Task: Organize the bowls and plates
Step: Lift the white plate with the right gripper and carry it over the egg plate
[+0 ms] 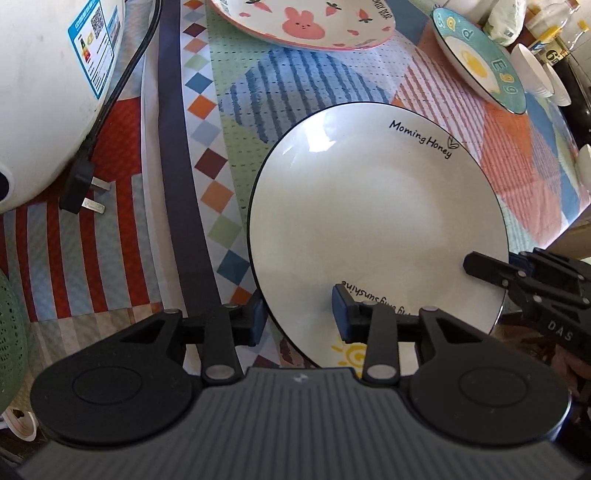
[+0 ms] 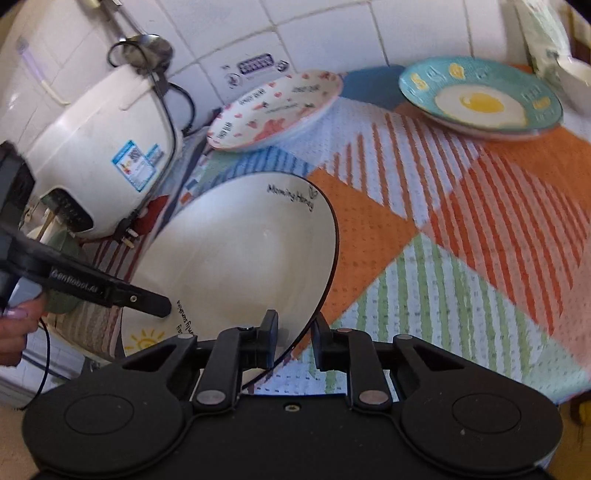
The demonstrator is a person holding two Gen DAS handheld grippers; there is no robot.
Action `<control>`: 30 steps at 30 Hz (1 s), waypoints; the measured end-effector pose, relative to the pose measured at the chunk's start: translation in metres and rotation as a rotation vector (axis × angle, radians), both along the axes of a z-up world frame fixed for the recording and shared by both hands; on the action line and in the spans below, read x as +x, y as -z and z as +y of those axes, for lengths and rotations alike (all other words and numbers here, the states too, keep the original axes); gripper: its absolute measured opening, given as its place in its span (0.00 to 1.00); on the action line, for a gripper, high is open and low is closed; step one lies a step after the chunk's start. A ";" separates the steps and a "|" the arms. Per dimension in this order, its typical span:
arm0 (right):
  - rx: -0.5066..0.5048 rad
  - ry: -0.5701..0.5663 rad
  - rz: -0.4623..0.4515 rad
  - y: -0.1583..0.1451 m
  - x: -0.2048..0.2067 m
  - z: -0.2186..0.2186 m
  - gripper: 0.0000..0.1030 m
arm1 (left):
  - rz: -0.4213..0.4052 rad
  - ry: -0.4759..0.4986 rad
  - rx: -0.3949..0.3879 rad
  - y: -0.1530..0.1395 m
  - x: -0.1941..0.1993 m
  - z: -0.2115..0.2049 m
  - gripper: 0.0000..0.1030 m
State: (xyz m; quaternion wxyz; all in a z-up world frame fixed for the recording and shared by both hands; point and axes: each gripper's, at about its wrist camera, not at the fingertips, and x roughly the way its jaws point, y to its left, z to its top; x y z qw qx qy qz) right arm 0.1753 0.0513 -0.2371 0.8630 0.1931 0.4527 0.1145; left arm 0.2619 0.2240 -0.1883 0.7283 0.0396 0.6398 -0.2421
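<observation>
A white plate with a black rim and "Morning Honey" lettering (image 1: 373, 221) lies on the patterned tablecloth. My left gripper (image 1: 297, 314) is open and straddles its near left rim, one finger outside, one over the plate. My right gripper (image 2: 293, 341) is open and straddles the plate's (image 2: 240, 251) near right rim; its finger (image 1: 487, 267) shows at the plate's right edge in the left wrist view. A pink bunny plate (image 1: 303, 22) (image 2: 273, 110) and a blue fried-egg plate (image 1: 480, 59) (image 2: 480, 99) lie farther back.
A white rice cooker (image 1: 48, 92) (image 2: 99, 162) stands at the left with its black cord and plug (image 1: 79, 184). White bowls (image 1: 539, 74) stack at the far right. A tiled wall (image 2: 332, 29) is behind. A green perforated item (image 1: 11, 325) sits near left.
</observation>
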 end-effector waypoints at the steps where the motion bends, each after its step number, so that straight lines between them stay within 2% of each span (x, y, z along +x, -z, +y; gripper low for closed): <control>1: 0.003 -0.008 0.005 -0.001 0.001 -0.002 0.23 | -0.014 0.024 0.012 -0.003 -0.002 -0.003 0.34; 7: 0.035 -0.026 -0.018 -0.004 0.004 -0.016 0.23 | -0.039 0.038 0.017 -0.023 -0.001 -0.015 0.33; 13: 0.055 -0.044 -0.052 -0.014 0.014 -0.043 0.23 | -0.088 0.054 0.037 -0.044 0.001 -0.043 0.33; 17: 0.065 -0.042 -0.071 -0.019 0.022 -0.069 0.23 | -0.112 0.059 0.040 -0.055 0.008 -0.071 0.34; 22: 0.034 -0.041 -0.114 -0.035 0.034 -0.109 0.23 | -0.123 0.040 0.003 -0.067 0.024 -0.110 0.34; 30: 0.004 -0.073 -0.139 -0.039 0.065 -0.177 0.23 | -0.127 0.032 -0.005 -0.070 0.048 -0.179 0.34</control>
